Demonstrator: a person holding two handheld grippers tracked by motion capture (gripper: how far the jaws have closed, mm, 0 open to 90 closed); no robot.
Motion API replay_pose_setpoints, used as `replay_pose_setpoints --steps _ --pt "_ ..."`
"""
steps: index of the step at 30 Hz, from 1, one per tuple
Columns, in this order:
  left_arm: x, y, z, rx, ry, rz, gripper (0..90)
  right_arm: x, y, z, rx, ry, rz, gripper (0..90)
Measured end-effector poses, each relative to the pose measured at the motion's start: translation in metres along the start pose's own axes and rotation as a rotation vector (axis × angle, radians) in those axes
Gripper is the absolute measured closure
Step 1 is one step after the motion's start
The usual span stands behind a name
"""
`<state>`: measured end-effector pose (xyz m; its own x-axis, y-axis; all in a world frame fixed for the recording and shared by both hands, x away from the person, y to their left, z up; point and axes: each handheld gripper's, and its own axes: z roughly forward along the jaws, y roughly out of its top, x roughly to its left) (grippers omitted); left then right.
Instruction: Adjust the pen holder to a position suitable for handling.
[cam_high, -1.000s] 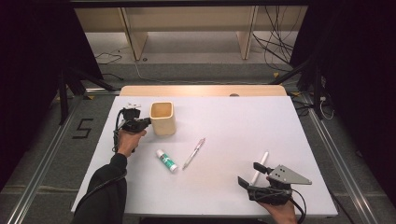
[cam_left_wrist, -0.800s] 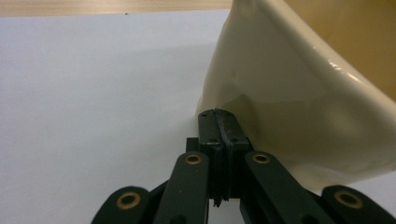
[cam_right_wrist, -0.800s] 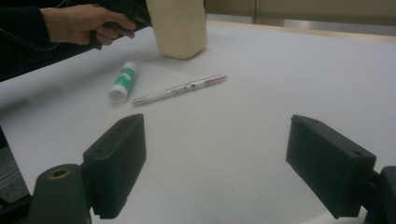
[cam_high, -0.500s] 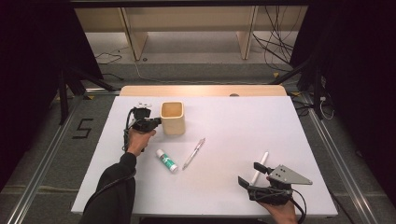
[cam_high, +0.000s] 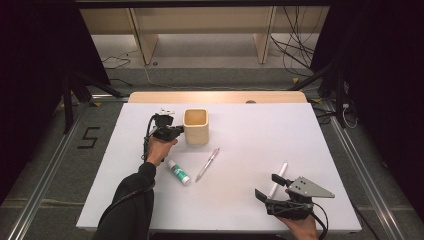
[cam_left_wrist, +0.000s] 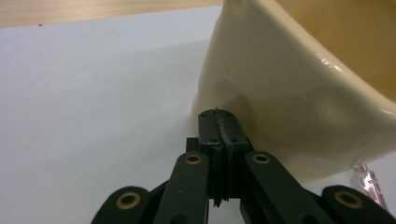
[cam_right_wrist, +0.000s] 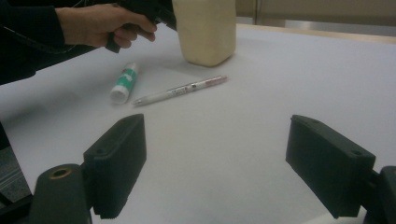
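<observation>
Two grippers: I have both at a white table, with the cup as my landmark.
Left gripper: my jaws are pressed together with nothing between them, tips against the cup's left wall, low on it in the left gripper view.
Right gripper: jaws spread wide and empty, low at the near edge, well apart from the cup.
Step, as I judge it: nudging the cup across the table with closed tips.
Doing it well: I would push low and square on the wall, slowly, so the cup slides and does not tip or spin.
Glue stick: lying just in front of the cup, to its left.
Pen: lying in front of the cup, clear of it.
White marker: far right of the cup, beside my right gripper.
</observation>
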<state>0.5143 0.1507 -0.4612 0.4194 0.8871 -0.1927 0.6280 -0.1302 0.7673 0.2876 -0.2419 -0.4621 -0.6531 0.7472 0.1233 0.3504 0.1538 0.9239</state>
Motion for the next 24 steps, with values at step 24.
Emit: replay_pose_setpoints --steps 24 --pt "-0.034 0.010 0.018 0.009 -0.043 0.043 89.4 -0.001 0.000 0.000 -0.003 0.000 0.003 20.9"
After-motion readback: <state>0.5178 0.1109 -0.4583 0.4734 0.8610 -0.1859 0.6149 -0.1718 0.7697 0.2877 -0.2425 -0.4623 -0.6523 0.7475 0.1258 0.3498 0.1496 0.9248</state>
